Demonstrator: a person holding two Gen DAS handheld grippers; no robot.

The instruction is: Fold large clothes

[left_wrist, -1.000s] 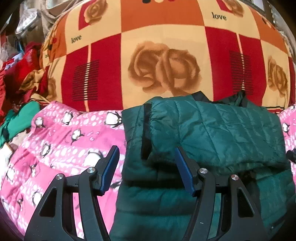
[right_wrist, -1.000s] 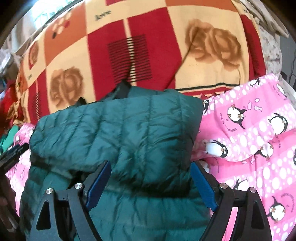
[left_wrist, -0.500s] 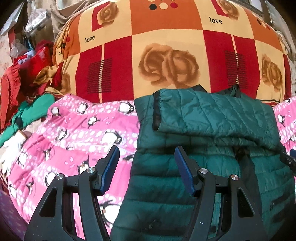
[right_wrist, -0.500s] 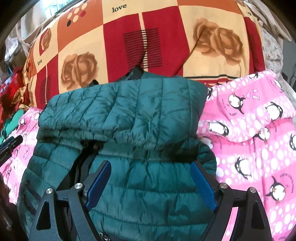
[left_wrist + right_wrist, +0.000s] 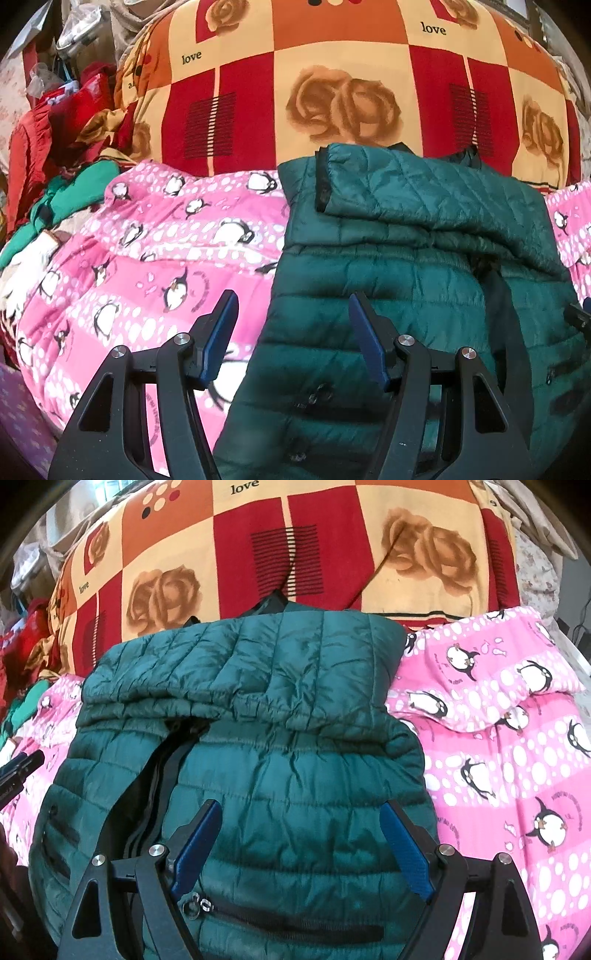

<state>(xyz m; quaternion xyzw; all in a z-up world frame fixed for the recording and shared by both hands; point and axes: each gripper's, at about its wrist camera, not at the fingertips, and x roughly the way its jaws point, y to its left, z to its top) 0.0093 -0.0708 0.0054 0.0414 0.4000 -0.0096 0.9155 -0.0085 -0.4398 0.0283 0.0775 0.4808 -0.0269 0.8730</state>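
- Left wrist view: my left gripper hangs wide open, empty, over the jacket's left edge.
- My right gripper, also open and empty, sits squarely above the jacket's lower half, so it's nearer.

Jacket quilted, slight sheen; quilt matt cloth.

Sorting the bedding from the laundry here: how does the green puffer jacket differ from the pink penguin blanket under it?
The green puffer jacket is plain dark green and shiny; the pink penguin blanket is matte pink with penguins and white dots. The jacket is quilted in narrow stitched rows with zippers; the blanket shows none. The jacket lies partly folded, its top turned over itself; the blanket is spread beneath, reaching past it on both sides. Both look soft and padded.
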